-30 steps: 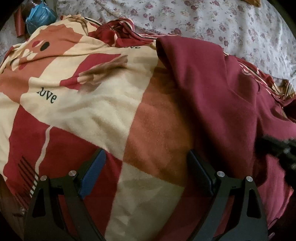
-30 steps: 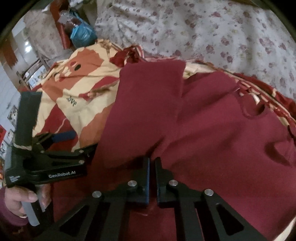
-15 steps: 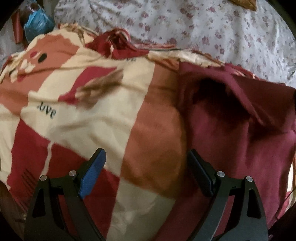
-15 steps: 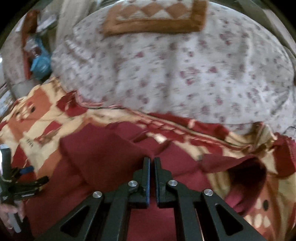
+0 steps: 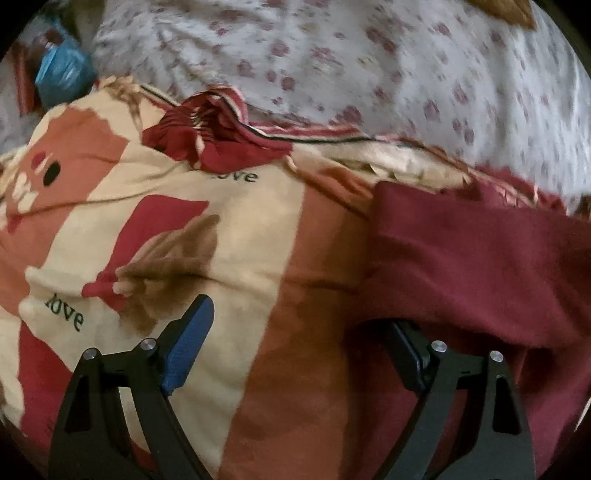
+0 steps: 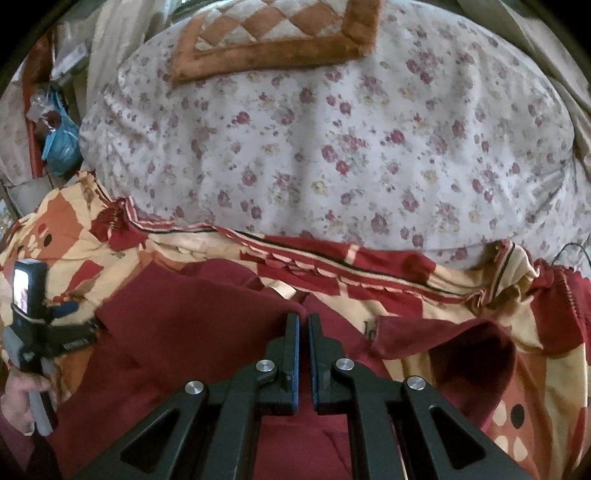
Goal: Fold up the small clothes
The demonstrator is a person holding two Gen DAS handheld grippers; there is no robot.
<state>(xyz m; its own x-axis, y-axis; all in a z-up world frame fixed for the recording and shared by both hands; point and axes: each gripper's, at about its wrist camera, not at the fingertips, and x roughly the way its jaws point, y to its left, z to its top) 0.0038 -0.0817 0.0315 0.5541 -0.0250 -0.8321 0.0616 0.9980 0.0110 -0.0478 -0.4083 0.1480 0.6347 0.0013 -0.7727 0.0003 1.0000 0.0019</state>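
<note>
Maroon cloth fills the near ground of both wrist views: the small maroon garment [image 6: 192,332] lies on the patterned blanket [image 5: 236,229], partly folded over itself. The right tongs [image 6: 303,321] are clenched, their pads nearly meeting; a fold of the garment sits at their tips, though whether cloth is actually pinched there cannot be told. The left tongs [image 5: 299,328] are released, spread wide, the blue-padded finger over the blanket and the other finger at the garment's left edge, its tip under a draped fold. In the right wrist view a hand [image 6: 22,402] grips the left tool's handle at the far left. Beyond the garment, the blanket's striped red border runs across, then a floral bedsheet [image 6: 332,147], with a brown quilted cushion [image 6: 273,33] farthest back. A blue bag [image 5: 61,72] sits beside the bed's left.
</note>
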